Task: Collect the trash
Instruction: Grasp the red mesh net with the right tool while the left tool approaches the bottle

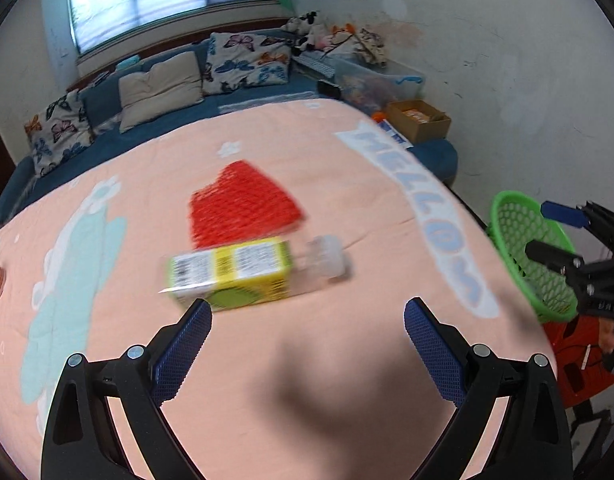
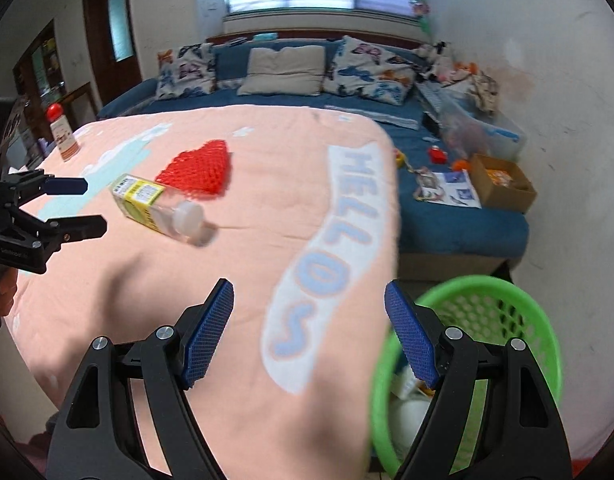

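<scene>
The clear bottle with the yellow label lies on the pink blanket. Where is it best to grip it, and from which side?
Probably grip the bottle across its labelled middle, coming from above with the jaws spanning its width. It lies on its side on the blanket, and its long, straight sides stand free.

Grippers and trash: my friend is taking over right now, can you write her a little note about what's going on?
Left gripper: open, empty, over the pink blanket just short of the bottle.
Right gripper: open, empty, at the blanket's edge beside the green basket.
Clear bottle with yellow label: lying on its side on the blanket.
Red net: flat on the blanket just behind the bottle.
Done: some pale items already lie in the basket; too blurred to name.
Left: bottle and net still need to go into the basket.
</scene>
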A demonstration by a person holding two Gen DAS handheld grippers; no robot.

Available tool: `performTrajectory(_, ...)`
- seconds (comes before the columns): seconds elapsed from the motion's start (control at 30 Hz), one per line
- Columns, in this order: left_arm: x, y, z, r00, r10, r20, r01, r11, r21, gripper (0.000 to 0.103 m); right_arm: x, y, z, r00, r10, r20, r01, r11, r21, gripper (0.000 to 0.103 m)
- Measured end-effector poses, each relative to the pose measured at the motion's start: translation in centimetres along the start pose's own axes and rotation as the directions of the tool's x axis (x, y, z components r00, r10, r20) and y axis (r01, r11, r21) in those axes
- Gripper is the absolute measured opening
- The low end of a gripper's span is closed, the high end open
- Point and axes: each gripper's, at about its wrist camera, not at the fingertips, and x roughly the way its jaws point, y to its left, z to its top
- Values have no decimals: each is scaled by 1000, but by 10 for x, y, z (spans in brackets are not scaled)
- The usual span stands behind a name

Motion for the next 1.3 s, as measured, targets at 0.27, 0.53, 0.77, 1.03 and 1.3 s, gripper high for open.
performTrajectory(0.27,-3,52,-18,1000,7,-4,-7,1000,-23,94,47,33,44,994,106,-33,-106,994,-5,75)
performTrajectory(0.53,-5,79,-23,1000,0,20,0,1000,12,94,107,83,96,979,188,-76,-192,981,-42,68)
performTrajectory(0.77,0,86,-18,999,-20,32,17,995,101,94,164,107,128,972,201,-125,-207,978,-37,62)
performTrajectory(1.03,17,84,-5,998,-58,16,55,981,185,89,210,119,143,966,190,-177,-199,979,-34,58)
performTrajectory(1.3,35,75,2,996,-86,-7,85,958,272,88,230,120,136,961,177,-213,-189,981,-40,36)
